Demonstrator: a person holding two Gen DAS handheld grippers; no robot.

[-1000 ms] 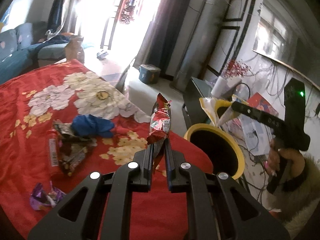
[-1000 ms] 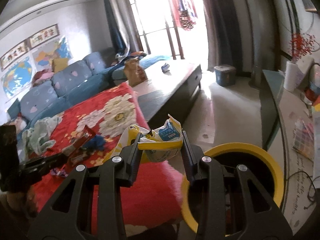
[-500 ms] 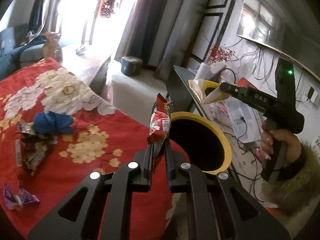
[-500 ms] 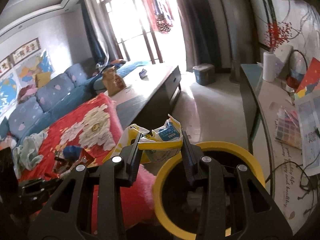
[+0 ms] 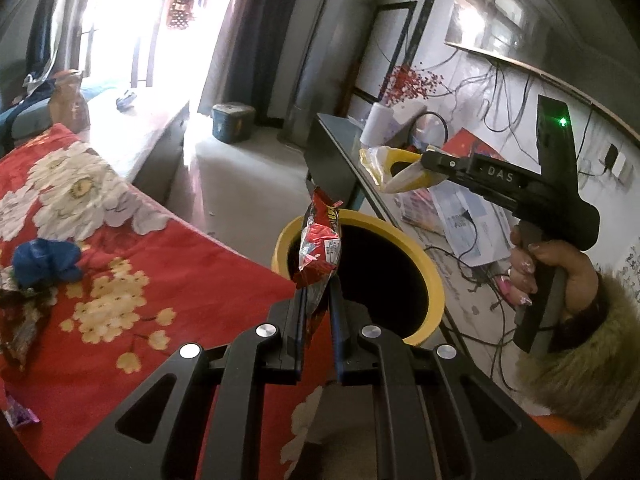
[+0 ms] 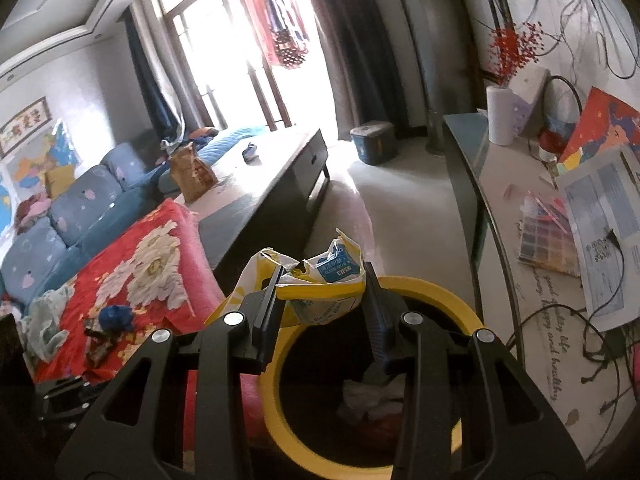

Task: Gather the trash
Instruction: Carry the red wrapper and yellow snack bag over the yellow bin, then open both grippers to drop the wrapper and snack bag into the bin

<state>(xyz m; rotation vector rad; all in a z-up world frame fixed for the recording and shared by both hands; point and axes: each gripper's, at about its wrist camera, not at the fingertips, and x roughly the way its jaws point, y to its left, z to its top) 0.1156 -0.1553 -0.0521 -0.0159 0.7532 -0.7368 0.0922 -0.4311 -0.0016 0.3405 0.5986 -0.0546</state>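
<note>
Pinching a red wrapper (image 5: 320, 240) — left hand-held gripper (image 5: 318, 300); right hand-held gripper (image 6: 324, 292) clamps yellow bag (image 6: 320, 280).

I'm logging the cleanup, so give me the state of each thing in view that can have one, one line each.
Left gripper: shut on the red wrapper.
Red wrapper: crumpled, held upright in front of the bin's mouth.
Right gripper: shut on the yellow bag.
Yellow bag: crumpled, held over the bin's rim.
Bin: open, some trash at the bottom.
Blue wad: lying on the red blanket.
</note>
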